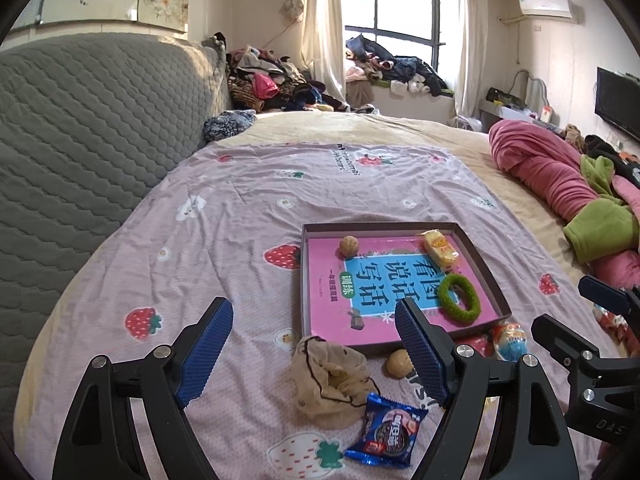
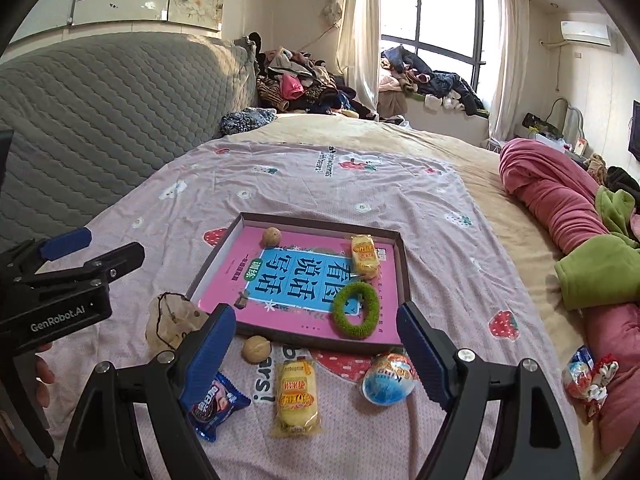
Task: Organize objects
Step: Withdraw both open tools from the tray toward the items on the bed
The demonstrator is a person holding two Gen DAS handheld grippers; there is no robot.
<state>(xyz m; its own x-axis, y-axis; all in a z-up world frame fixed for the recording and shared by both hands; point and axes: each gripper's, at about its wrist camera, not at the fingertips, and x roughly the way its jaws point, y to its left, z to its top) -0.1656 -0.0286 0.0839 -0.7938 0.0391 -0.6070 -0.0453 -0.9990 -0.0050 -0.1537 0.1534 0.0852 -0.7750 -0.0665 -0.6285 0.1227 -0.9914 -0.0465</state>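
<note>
A shallow dark tray [image 1: 486, 272] [image 2: 404, 264] with a pink book inside lies on the bed. In it are a walnut [image 1: 348, 246] [image 2: 271, 236], a yellow snack pack [image 1: 440, 249] [image 2: 364, 257] and a green fuzzy ring [image 1: 459, 299] [image 2: 355, 310]. In front of it lie a second walnut [image 1: 399, 363] [image 2: 256, 349], a beige drawstring pouch [image 1: 330, 380] [image 2: 170, 320], a blue cookie pack [image 1: 386, 432] [image 2: 218, 402], a yellow snack pack [image 2: 297, 394] and a blue egg toy [image 2: 385, 378] [image 1: 510, 340]. My left gripper [image 1: 316, 354] is open and empty above the pouch. My right gripper [image 2: 316, 354] is open and empty above the loose items.
A grey quilted headboard [image 1: 88, 128] runs along the left. Pink and green blankets [image 1: 560, 184] [image 2: 568, 216] are piled at the right, with small wrapped toys [image 2: 588, 376] beside them. Clothes piles [image 1: 272, 80] lie beyond the bed by the window.
</note>
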